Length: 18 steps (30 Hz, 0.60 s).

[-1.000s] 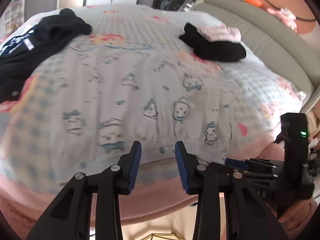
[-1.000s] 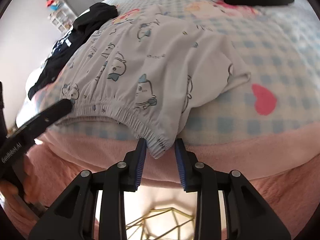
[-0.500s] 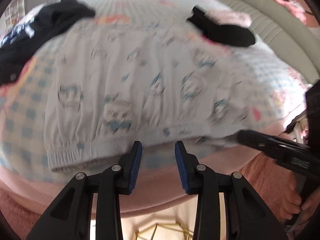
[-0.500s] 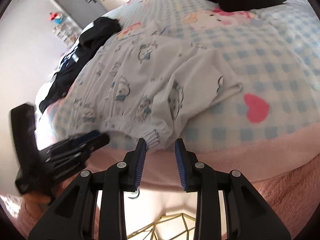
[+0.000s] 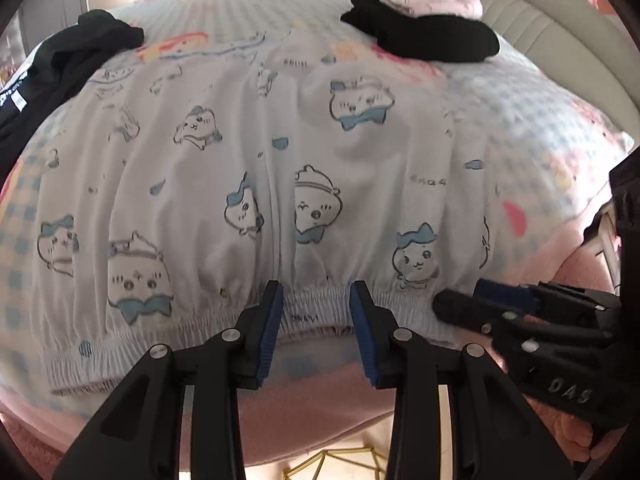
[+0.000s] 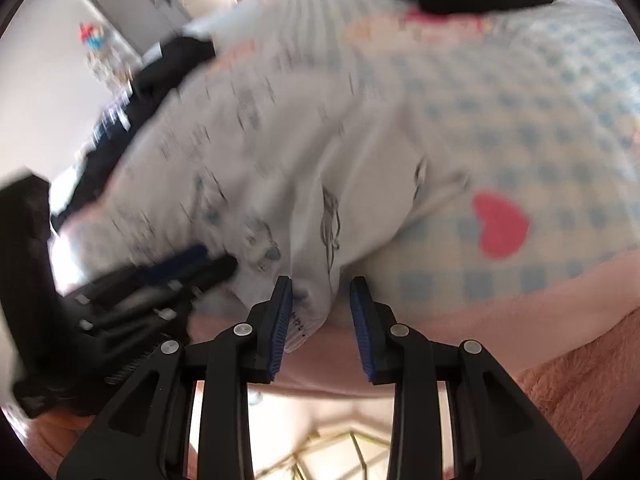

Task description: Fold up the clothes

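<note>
The white cartoon pants (image 5: pixel 280 168) lie spread flat on the bed (image 5: pixel 520 92) with no fold made yet, so all the folding is left to do. The left claw (image 5: pixel 316 308) tips down at the middle of the pants' stretchy waistband (image 5: pixel 200 320), its 2 jaws spread with the band between them. The right claw (image 6: pixel 320 304) tips down at the waistband's right corner, spread too, not pinching yet.

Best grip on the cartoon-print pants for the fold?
Take the cartoon-print pants by the gathered elastic waistband, coming in from the near bed edge. It hangs slightly over that edge, thick and bunched; both left gripper and right gripper already face it, jaws open.
</note>
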Each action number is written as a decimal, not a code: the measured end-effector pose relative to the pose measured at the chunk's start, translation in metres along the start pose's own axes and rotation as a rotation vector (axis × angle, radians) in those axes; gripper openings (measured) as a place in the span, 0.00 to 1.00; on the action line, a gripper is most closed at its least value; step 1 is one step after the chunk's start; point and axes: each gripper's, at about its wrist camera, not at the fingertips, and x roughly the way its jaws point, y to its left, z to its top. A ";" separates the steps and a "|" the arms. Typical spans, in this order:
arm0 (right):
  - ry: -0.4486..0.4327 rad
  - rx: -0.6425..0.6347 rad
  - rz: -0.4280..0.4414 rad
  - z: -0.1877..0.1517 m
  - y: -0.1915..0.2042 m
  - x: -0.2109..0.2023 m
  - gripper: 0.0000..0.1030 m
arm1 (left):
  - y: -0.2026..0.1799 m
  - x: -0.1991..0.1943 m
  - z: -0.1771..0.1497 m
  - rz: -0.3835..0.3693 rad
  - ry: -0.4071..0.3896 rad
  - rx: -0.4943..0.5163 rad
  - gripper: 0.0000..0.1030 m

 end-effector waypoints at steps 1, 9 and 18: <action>0.009 -0.002 0.002 -0.003 0.000 0.003 0.29 | 0.002 0.000 -0.002 -0.005 0.005 -0.004 0.35; 0.041 -0.030 0.012 -0.010 0.003 0.006 0.29 | 0.013 0.001 -0.020 -0.010 0.044 -0.024 0.37; -0.085 0.055 0.042 0.007 -0.022 -0.041 0.29 | 0.007 -0.039 -0.021 -0.057 -0.044 -0.005 0.37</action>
